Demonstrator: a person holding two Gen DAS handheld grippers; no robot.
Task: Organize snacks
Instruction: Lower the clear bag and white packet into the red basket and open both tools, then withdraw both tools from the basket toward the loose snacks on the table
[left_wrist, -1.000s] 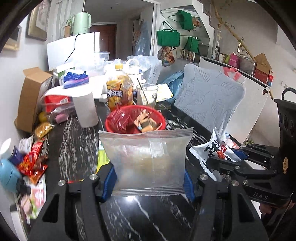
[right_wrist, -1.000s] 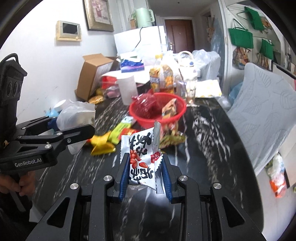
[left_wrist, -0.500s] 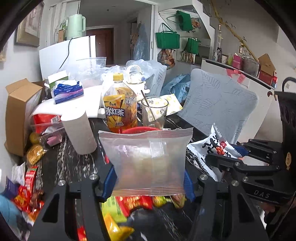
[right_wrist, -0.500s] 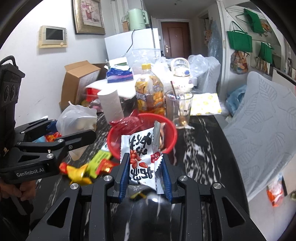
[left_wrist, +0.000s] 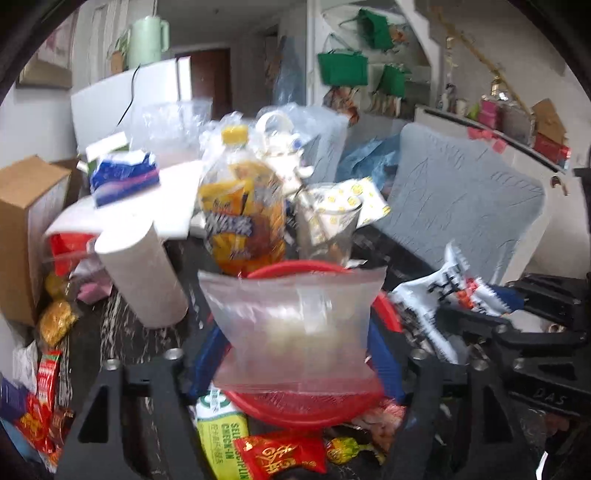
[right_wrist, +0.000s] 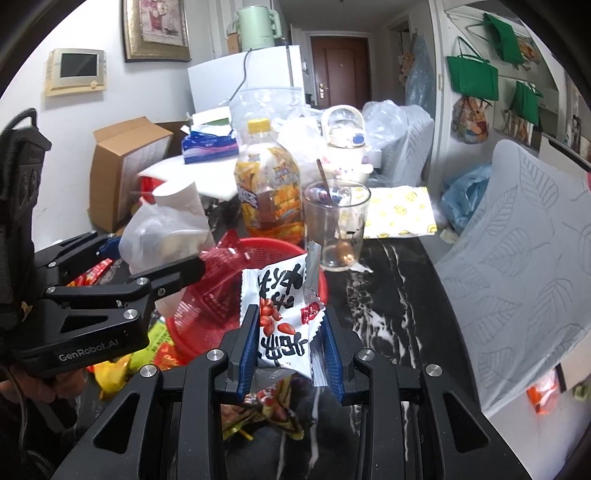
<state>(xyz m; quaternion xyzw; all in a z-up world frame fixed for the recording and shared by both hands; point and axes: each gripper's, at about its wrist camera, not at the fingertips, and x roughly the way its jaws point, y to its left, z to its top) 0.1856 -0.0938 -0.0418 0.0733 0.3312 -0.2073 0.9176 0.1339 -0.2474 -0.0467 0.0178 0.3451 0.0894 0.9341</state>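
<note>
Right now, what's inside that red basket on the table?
In the right wrist view the red basket holds a dark red wrapper; the peanut packet and left gripper cover the rest.

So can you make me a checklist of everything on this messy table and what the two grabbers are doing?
Surface: black marble-look table, streaked white.
Job's things: red basket holding red packets; clear snack bag over it; white peanut packet.
Clutter: iced tea bottle, glass with spoon, paper roll, tissue pack, cardboard box, loose snacks near the basket.
Grippers: left gripper fingers have just been opening, the clear bag between them, apparently released; right gripper shut on the peanut packet.
Cables: black cord from the green kettle.
Surroundings: green bags on the wall, brown door, grey chair.
</note>
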